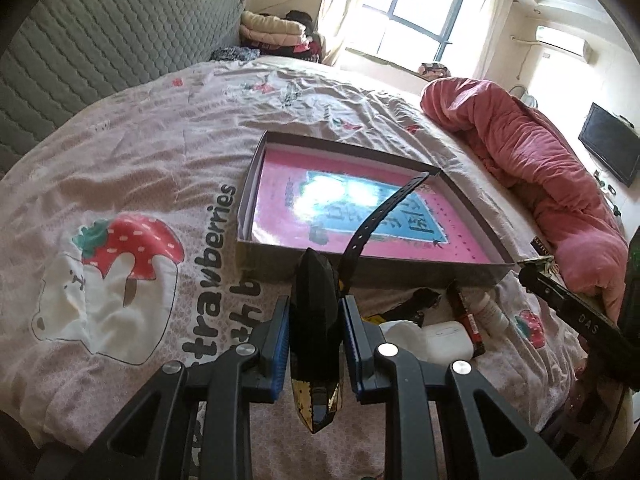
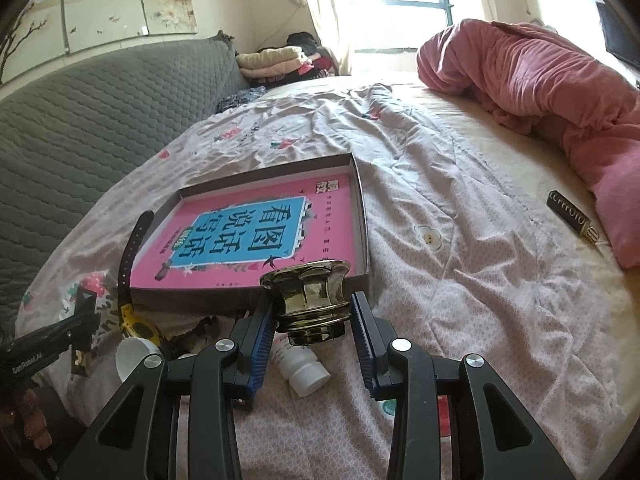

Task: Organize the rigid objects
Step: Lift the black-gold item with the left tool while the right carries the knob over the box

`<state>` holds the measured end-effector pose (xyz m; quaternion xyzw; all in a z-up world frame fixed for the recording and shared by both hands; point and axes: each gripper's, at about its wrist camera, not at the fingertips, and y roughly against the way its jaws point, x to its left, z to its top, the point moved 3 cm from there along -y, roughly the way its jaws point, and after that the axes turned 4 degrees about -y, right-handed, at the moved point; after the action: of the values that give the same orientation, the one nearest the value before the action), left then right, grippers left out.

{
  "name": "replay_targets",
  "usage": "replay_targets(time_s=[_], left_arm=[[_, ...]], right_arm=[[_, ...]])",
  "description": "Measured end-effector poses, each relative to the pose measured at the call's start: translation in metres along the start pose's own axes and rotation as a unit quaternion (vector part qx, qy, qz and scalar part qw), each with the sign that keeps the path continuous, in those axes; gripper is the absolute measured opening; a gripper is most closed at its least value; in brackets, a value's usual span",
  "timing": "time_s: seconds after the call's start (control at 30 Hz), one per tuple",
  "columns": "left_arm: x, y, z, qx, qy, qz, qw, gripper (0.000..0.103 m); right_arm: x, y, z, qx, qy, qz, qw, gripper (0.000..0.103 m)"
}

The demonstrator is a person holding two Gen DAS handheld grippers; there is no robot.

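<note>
My left gripper is shut on a black and gold faceted object, held above the bed near the front wall of a shallow brown box. A pink book lies in the box. A black watch strap arches over the box edge. My right gripper is shut on a shiny gold knob-shaped object, held just in front of the same box with the book. The yellow-cased watch with its strap shows at the box's left corner.
A white bottle, a white cup, a white case and a red-black stick lie on the bedsheet before the box. A dark lighter-like item lies by the pink duvet. A grey quilted headboard stands at left.
</note>
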<state>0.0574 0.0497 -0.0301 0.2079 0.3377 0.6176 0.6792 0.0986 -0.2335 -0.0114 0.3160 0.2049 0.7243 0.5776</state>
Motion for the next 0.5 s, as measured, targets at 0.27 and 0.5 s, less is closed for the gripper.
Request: replay_targets(time_s=[0.27, 0.5], left_arm=[[-0.013, 0.007, 0.003, -0.018, -0.02, -0.001, 0.9996, 0.025], [-0.02, 0.013, 0.01, -0.042, -0.036, 0.004, 0.9984, 0.025]], right_arm=[[0.012, 0.01, 0.001, -0.019, 0.03, 0.008, 0.999, 0.038], [0.019, 0.009, 0.004, -0.024, 0.043, 0.017, 0.999, 0.038]])
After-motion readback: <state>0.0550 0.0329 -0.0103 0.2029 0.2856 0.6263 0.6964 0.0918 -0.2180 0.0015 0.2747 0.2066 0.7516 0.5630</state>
